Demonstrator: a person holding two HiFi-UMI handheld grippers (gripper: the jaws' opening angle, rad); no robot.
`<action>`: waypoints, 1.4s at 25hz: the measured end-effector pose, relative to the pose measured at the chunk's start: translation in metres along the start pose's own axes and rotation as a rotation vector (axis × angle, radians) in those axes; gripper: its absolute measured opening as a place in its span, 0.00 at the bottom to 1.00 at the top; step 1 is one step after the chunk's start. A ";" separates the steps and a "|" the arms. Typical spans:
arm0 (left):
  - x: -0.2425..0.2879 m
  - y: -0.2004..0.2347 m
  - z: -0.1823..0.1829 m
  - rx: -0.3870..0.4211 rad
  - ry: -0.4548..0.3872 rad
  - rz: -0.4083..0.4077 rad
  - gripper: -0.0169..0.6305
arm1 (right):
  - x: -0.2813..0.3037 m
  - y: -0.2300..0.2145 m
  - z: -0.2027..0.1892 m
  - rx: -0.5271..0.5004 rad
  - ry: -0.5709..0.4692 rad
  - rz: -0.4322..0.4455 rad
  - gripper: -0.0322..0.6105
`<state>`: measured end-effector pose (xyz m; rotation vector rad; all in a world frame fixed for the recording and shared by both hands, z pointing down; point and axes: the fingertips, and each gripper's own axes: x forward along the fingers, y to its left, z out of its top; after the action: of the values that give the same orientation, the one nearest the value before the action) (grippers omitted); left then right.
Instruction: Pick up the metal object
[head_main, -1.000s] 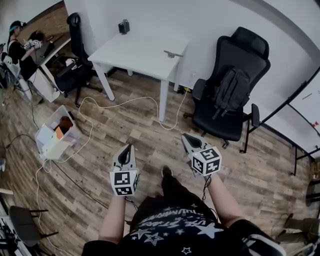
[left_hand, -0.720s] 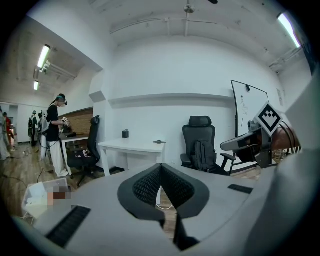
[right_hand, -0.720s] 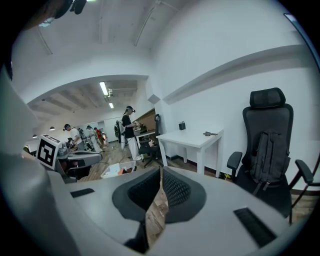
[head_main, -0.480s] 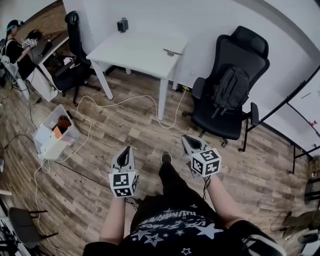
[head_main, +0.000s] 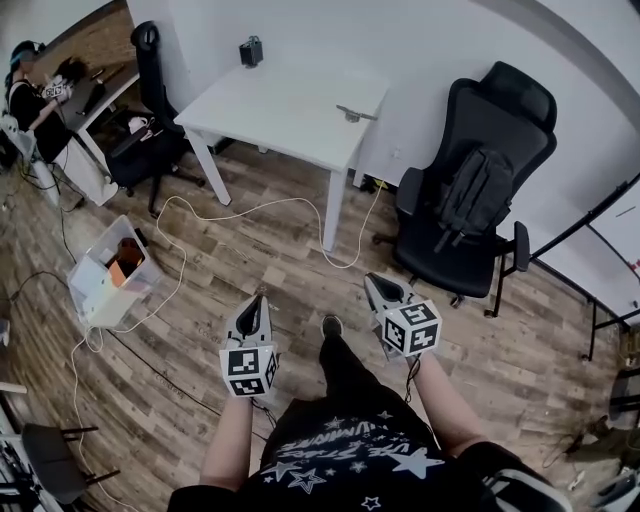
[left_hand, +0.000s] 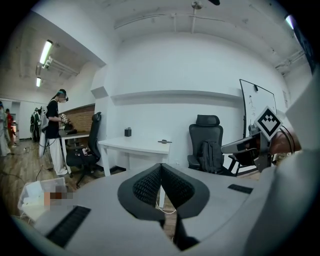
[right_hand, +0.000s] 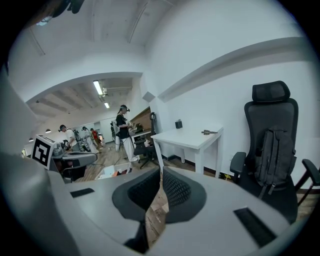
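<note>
The small metal object (head_main: 351, 113) lies near the right edge of the white table (head_main: 290, 105), far ahead of both grippers. It also shows as a thin grey piece (left_hand: 164, 142) in the left gripper view, and the same metal piece (right_hand: 209, 132) appears in the right gripper view. My left gripper (head_main: 257, 299) is held at waist height over the wooden floor, jaws shut and empty. My right gripper (head_main: 373, 282) is beside it, pointing toward the table, its jaws touching at the tips with nothing between them.
A small black device (head_main: 250, 51) stands at the table's far corner. A black office chair with a backpack (head_main: 470, 195) sits right of the table. A white cable (head_main: 250, 208) snakes over the floor to an open box (head_main: 110, 270). A person (head_main: 30, 95) stands at a desk, far left.
The person holding the grippers has stepped a little, so the table and chair sit slightly further right in view. Both grippers keep their pose and stay shut.
</note>
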<state>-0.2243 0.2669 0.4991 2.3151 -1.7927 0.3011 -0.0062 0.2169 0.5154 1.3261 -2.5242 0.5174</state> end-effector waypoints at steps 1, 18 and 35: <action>0.012 0.003 0.004 0.002 0.001 0.000 0.06 | 0.010 -0.008 0.005 0.002 0.000 -0.001 0.13; 0.276 0.030 0.101 0.028 -0.002 -0.007 0.06 | 0.196 -0.185 0.122 0.024 0.007 0.007 0.13; 0.417 0.011 0.142 0.086 0.012 -0.071 0.06 | 0.250 -0.290 0.155 0.075 0.002 -0.041 0.13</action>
<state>-0.1276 -0.1621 0.4798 2.4231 -1.7204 0.3867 0.0872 -0.1853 0.5249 1.3995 -2.4933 0.6098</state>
